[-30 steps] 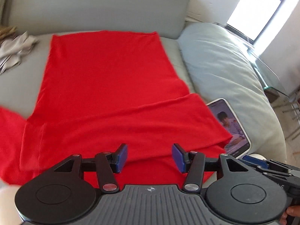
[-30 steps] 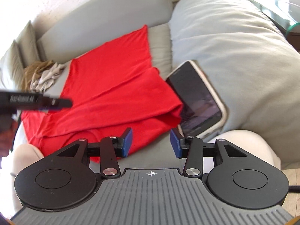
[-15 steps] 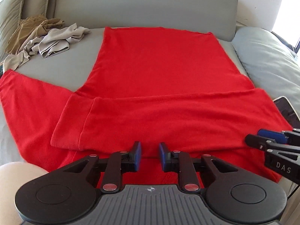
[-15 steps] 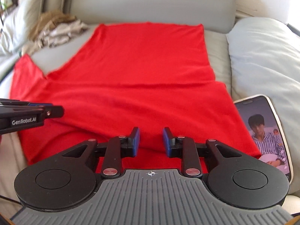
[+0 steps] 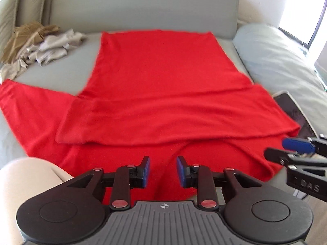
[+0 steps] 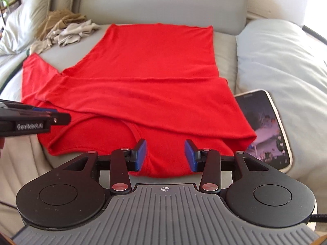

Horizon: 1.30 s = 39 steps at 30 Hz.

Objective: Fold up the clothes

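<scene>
A red long-sleeved shirt (image 5: 159,75) lies flat on a grey sofa seat, with its right sleeve folded across the chest and its left sleeve (image 5: 30,102) spread out to the left. It also shows in the right wrist view (image 6: 151,61). My left gripper (image 5: 163,171) is open and empty above the shirt's near edge by the collar. My right gripper (image 6: 165,155) is open and empty above the near right part of the shirt. The right gripper's tip shows in the left wrist view (image 5: 286,150).
A pile of beige and grey clothes (image 5: 40,47) lies at the back left of the seat. A phone (image 6: 265,126) with a lit screen lies right of the shirt against a grey cushion (image 6: 286,61). The sofa backrest (image 5: 143,10) runs behind.
Both grippers pulled back a little from the shirt and their jaws opened wider than half a second ago. The shirt lies as before.
</scene>
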Tool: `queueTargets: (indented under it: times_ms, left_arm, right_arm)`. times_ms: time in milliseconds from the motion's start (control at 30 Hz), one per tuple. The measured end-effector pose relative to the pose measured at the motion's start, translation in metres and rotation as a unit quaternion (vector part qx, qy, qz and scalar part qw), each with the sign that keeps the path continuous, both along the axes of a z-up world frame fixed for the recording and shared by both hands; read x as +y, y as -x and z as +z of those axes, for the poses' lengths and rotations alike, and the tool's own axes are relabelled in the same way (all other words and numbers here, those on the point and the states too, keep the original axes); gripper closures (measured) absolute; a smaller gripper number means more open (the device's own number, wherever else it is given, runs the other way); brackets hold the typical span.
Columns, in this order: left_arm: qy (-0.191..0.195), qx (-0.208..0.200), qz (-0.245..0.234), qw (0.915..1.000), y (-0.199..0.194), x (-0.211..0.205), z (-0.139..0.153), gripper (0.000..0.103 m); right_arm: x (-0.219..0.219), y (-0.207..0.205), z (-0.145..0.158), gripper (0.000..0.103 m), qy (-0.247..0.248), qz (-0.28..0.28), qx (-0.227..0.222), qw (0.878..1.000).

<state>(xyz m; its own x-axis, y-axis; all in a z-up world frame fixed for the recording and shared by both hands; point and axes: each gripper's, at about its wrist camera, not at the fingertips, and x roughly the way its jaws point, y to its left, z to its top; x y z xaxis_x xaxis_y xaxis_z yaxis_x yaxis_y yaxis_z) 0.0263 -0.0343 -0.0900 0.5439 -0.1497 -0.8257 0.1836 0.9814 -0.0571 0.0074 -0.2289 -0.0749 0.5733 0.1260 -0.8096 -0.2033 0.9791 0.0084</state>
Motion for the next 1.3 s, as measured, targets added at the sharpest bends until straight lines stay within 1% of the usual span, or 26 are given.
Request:
queueTargets:
  times_ms: [67, 133, 200, 233, 267, 300, 333, 400, 467, 533, 633, 700, 733, 933, 1133, 1233, 1300]
  left_arm:
    - [-0.005, 0.017, -0.006, 0.9998, 0.004, -0.002, -0.003, 0.074]
    - [-0.01, 0.035, -0.013, 0.9993, 0.007, -0.004, -0.005, 0.073]
    - [-0.015, 0.052, -0.019, 0.9984, 0.011, -0.006, -0.008, 0.073]
    - [-0.017, 0.061, -0.023, 0.9978, 0.013, -0.007, -0.009, 0.069]
    - [-0.02, 0.069, -0.026, 0.9971, 0.015, -0.008, -0.011, 0.068]
    - [-0.019, 0.069, -0.024, 0.9971, 0.018, -0.006, -0.009, 0.068]
    - [-0.019, 0.069, -0.022, 0.9972, 0.022, -0.004, -0.008, 0.066]
    - [-0.017, 0.066, -0.016, 0.9975, 0.028, -0.001, -0.005, 0.063]
    - [-0.019, 0.058, -0.011, 0.9981, 0.03, 0.0, -0.001, 0.062]
    - [-0.022, 0.049, -0.008, 0.9985, 0.032, -0.001, 0.003, 0.059]
    - [-0.028, 0.037, -0.006, 0.9989, 0.034, -0.002, 0.01, 0.055]
    - [-0.031, 0.036, -0.007, 0.9988, 0.035, -0.003, 0.011, 0.055]
    - [-0.032, 0.036, -0.008, 0.9988, 0.035, -0.004, 0.011, 0.055]
    - [-0.038, 0.035, -0.01, 0.9986, 0.037, -0.008, 0.013, 0.053]
    - [-0.025, 0.025, 0.007, 0.9993, 0.033, 0.0, 0.016, 0.05]
    - [0.022, 0.008, 0.041, 0.9989, 0.027, 0.033, 0.028, 0.05]
    - [0.054, -0.003, 0.064, 0.9965, 0.022, 0.055, 0.036, 0.05]
  right_arm:
    - [0.007, -0.005, -0.006, 0.058, 0.013, 0.006, 0.0, 1.0]
    - [0.006, -0.006, -0.015, 0.058, 0.012, -0.005, 0.026, 1.0]
    - [0.001, 0.001, -0.012, 0.056, -0.005, -0.01, 0.043, 0.999]
    - [0.0, 0.005, -0.009, 0.055, -0.006, -0.009, 0.051, 0.999]
    - [-0.001, 0.009, -0.006, 0.054, -0.009, -0.011, 0.06, 0.998]
    - [-0.002, 0.014, -0.003, 0.054, -0.017, -0.013, 0.064, 0.998]
    - [-0.003, 0.02, 0.001, 0.054, -0.025, -0.013, 0.062, 0.998]
    - [-0.006, 0.032, 0.01, 0.049, -0.039, -0.012, 0.045, 0.998]
    - [-0.008, 0.039, 0.017, 0.045, -0.05, -0.013, 0.026, 0.998]
    - [-0.009, 0.04, 0.023, 0.044, -0.056, -0.012, 0.009, 0.998]
    - [-0.008, 0.04, 0.026, 0.043, -0.061, -0.008, 0.001, 0.998]
    - [-0.008, 0.042, 0.028, 0.038, -0.064, -0.004, -0.004, 0.998]
    - [-0.008, 0.042, 0.029, 0.038, -0.065, -0.003, -0.005, 0.998]
    - [-0.01, 0.046, 0.032, 0.037, -0.074, -0.002, -0.016, 0.997]
    - [-0.012, 0.049, 0.04, 0.037, -0.086, -0.012, -0.042, 0.995]
    - [-0.011, 0.045, 0.05, 0.037, -0.096, -0.012, -0.05, 0.994]
    - [-0.01, 0.041, 0.059, 0.037, -0.105, -0.012, -0.052, 0.993]
